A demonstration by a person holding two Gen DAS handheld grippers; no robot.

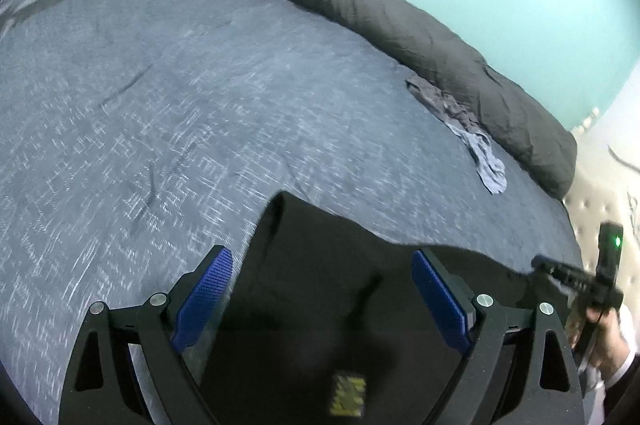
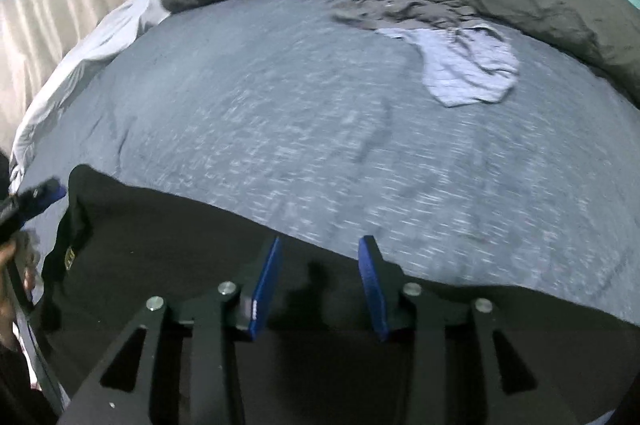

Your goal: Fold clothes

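Beneath your 2 spread, empty grippers, left gripper (image 1: pixel 322 299) and right gripper (image 2: pixel 320 285), the black garment (image 1: pixel 340 265) lies flat on the bed (image 1: pixel 200 105), stretching sideways between them.

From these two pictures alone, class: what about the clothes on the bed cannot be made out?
- Black garment: its near part is cut off by the bottom edge and the gripper frame in both views.
- Yellow label: blurred, unreadable, left view.
- Pale blue garment: crumpled and smeared by blur, so its kind is unclear, right view.
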